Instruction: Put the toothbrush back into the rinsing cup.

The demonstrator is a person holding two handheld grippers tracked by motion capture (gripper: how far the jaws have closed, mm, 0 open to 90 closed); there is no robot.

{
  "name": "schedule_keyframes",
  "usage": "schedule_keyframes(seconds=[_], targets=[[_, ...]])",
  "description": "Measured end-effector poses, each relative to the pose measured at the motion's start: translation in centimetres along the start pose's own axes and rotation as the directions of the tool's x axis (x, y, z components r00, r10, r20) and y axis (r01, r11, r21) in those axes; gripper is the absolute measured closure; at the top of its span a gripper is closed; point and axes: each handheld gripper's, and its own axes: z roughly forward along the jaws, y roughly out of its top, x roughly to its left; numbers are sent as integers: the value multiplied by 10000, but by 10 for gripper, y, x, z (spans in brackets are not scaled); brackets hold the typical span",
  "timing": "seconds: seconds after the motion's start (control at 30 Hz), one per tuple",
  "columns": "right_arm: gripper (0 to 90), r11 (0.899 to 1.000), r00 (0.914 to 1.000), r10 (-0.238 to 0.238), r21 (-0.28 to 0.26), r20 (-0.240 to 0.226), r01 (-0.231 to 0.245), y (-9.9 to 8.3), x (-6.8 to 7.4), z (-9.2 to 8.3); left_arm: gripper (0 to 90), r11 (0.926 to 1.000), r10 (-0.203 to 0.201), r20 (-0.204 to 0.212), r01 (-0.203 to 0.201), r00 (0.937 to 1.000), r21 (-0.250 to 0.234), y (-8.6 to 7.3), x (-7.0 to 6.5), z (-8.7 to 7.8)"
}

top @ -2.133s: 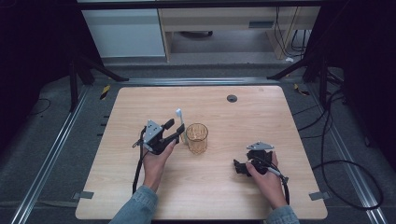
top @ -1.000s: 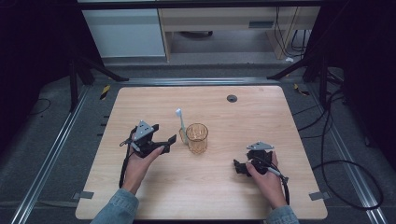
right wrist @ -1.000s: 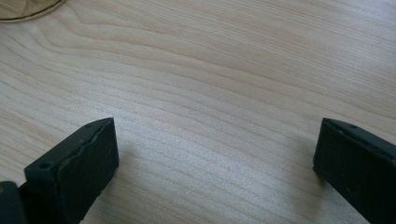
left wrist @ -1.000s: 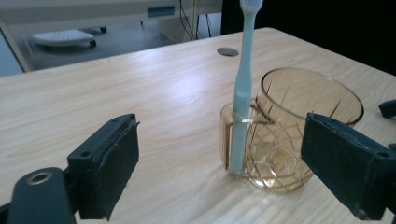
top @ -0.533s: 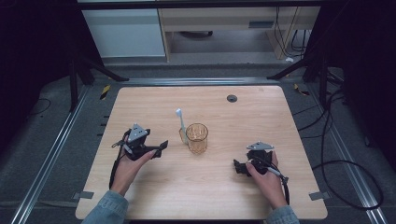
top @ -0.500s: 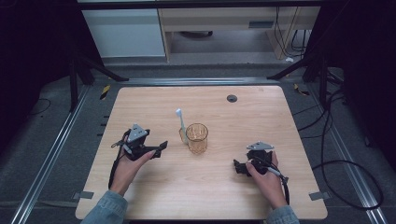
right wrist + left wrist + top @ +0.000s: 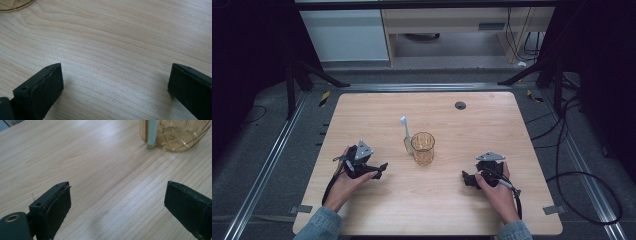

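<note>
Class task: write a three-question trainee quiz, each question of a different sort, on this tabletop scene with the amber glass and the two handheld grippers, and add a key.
1. True or false: the toothbrush stands in the amber glass.
2. Which gripper is nearer the glass: A left gripper, B right gripper?
3. Fill in: both grippers' jaws are ____.

Key: 1 true; 2 A; 3 open, with bare table between them.

- Wooden table (image 7: 362, 115), pale grain; dark round grommet (image 7: 460, 105) near far edge.
- Black cables (image 7: 584, 195) looped on grey floor, right side.
- White cabinet (image 7: 344, 32) beyond table.
</note>
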Motion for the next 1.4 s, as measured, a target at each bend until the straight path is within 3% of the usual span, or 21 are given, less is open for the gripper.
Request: schedule_keyframes(seconds=[0.23,0.43,0.8,0.87,1.4], targets=[[4,10000,10000,-7,7,11,7,0,0,0,61,9983,20,-17,-19,10000,576,-10,3,2],[4,10000,10000,-4,8,10,4,0,0,0,56,9944,-444,30,439,9990,965,-22,12,8],[4,10000,10000,-7,6,10,7,0,0,0,51,9888,-889,-79,892,9960,1193,-28,23,13],[4,10000,10000,-8,8,13,8,0,0,0,44,9870,-1139,-46,1137,9935,1135,-29,26,15],[4,10000,10000,-6,5,9,6,0,0,0,26,9827,-1589,22,1580,9873,969,-31,31,19]])
